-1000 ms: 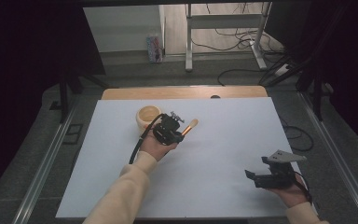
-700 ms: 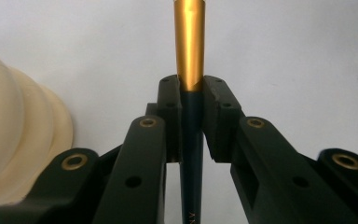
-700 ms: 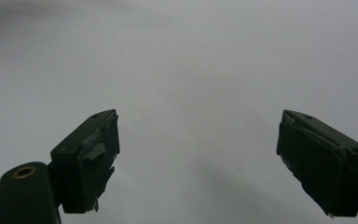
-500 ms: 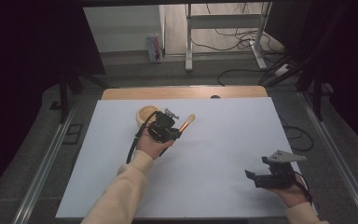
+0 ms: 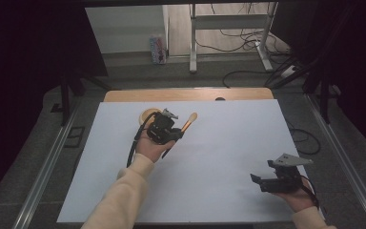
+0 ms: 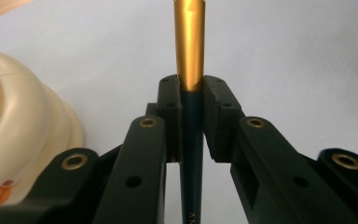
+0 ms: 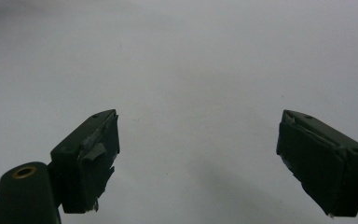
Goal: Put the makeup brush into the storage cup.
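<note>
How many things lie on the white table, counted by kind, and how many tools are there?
Brushes: 1, the brush with a gold ferrule, clamped in the left tool
Cream bowls: 1, the bowl beside that tool
Tools: 2, the left one and the open right tool
Total: 4

dim room, close-ups soft, blurry

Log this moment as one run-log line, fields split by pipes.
left gripper: shut on brush handle | bowl: beside left gripper, on white sheet | right gripper: open, empty, over bare sheet
</note>
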### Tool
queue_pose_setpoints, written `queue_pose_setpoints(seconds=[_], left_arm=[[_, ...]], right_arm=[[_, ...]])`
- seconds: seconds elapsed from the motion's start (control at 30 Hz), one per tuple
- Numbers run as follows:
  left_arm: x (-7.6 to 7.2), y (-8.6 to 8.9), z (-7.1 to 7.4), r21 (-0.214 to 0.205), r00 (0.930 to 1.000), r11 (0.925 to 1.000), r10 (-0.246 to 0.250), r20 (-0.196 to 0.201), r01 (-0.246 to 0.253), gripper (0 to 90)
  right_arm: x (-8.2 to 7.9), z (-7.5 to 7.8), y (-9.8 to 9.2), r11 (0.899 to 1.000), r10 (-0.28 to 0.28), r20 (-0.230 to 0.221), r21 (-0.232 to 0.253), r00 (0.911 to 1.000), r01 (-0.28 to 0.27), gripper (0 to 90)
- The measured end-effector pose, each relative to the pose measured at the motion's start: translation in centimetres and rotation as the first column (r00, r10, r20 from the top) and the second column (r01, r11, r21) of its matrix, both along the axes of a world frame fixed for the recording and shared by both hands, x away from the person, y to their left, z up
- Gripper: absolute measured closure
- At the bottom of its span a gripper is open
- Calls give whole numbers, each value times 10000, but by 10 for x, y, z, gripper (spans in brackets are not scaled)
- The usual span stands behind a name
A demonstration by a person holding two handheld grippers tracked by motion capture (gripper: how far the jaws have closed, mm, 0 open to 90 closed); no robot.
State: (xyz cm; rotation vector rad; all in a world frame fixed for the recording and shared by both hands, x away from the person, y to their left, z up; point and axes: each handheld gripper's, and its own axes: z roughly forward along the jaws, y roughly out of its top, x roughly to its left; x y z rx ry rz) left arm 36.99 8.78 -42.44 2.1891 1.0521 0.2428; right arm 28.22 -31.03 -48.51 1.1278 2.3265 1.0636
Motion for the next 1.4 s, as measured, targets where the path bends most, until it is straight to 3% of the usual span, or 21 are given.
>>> queue_pose_setpoints(seconds=[0.47, 1.03, 1.4], left_arm=[[-5, 17, 9, -665, 9983, 9976, 252, 517, -218, 783], [-7, 29, 13, -1386, 9946, 9892, 595, 852, -474, 783], [-7, 35, 16, -1625, 9929, 9849, 748, 925, -590, 783]], right_arm=[[0, 0, 1, 10000, 29, 2, -50, 10000, -28, 133], [0, 0, 0, 10000, -6, 5, -69, 10000, 6, 133], [0, 0, 0, 10000, -11, 10, -89, 10000, 12, 134]])
